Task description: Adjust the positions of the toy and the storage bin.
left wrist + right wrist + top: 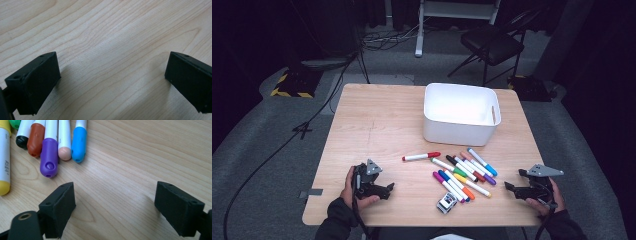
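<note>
Both my hand-held grippers, left (pixel 388 189) and right (pixel 510 188), sit released on the pale woodgrain table (pixel 377 125), nothing between the blocky black jaws. Smooth round-capped markers (pixel 464 172) lie fanned between them, below the white plastic bin (pixel 459 114).

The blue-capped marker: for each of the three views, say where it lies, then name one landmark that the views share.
High view: blue-capped marker, right end of the marker pile, before the white bin.
Left gripper view: not in it.
Right gripper view: top left, cap towards the camera, beside the purple cap.
Shared landmark: the wooden table.
</note>
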